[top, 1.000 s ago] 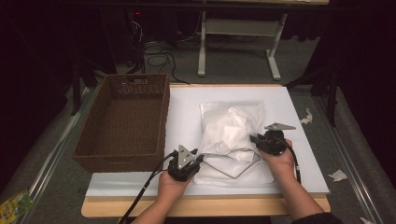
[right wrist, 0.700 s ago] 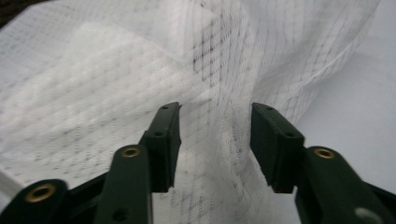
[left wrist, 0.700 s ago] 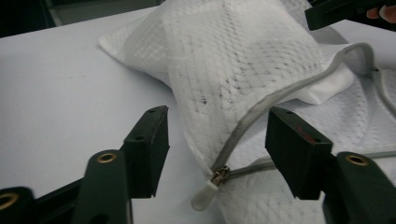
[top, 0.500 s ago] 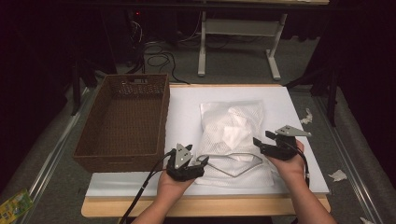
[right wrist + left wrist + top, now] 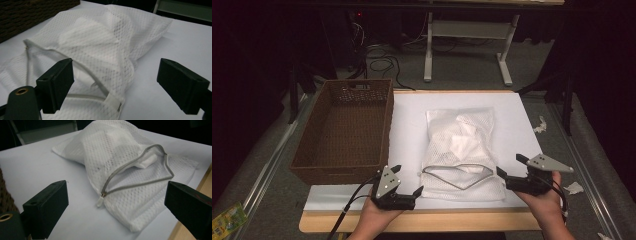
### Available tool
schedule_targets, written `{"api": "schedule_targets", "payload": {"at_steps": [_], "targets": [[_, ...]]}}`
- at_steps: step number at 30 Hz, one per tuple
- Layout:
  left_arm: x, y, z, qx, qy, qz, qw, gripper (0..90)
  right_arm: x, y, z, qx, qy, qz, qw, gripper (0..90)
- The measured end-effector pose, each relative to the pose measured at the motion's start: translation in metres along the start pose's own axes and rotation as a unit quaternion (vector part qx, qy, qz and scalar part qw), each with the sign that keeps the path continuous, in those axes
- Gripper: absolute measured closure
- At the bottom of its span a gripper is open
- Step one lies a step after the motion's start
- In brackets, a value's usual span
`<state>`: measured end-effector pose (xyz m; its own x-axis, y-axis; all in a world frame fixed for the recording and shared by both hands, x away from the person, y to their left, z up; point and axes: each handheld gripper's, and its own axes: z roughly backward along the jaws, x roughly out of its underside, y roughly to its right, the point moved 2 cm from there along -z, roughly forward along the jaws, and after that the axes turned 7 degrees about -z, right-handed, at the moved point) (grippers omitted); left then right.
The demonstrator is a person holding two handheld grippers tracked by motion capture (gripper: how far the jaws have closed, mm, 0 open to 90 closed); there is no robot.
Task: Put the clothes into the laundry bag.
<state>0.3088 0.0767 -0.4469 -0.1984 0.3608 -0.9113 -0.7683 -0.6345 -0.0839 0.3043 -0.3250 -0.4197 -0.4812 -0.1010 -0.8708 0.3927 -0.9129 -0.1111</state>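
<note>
The high view looks forward and down over the whole table (image 5: 412, 115). Each gripper view sits low and close behind its own spread jaws, both facing the mesh bag (image 5: 130, 177) just ahead.

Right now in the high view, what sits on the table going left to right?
Wicker basket → left tongs → white mesh bag → right tongs.

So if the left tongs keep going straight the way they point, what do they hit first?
Most likely the white mesh bag, near its grey zipper. The left tongs are open with bare table before the bag; depth is uncertain.
</note>
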Motion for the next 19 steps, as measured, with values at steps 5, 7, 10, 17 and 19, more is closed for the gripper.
{"api": "schedule_targets", "payload": {"at_steps": [5,7,10,17,19], "targets": [[-0.006,-0.004,-0.007,-0.015,0.015,0.01,0.9997,3.7,0.007,-0.002,0.008,0.004,0.008,-0.005,1.0,12.4],[-0.007,-0.003,-0.008,-0.011,0.016,0.009,0.9998,3.7,0.006,0.0,0.005,0.006,0.008,-0.012,0.9999,12.3],[-0.005,0.001,-0.01,-0.003,0.007,-0.005,1.0,3.7,0.008,0.003,0.003,0.004,0.008,-0.019,0.9998,12.7],[-0.004,0.0,-0.01,-0.006,0.005,-0.001,1.0,4.2,0.01,0.006,0.001,-0.002,0.0,-0.037,0.9993,15.2],[-0.003,0.0,-0.01,-0.006,0.003,-0.002,1.0,4.4,0.01,0.006,0.001,-0.003,0.001,-0.035,0.9994,15.3]]}}
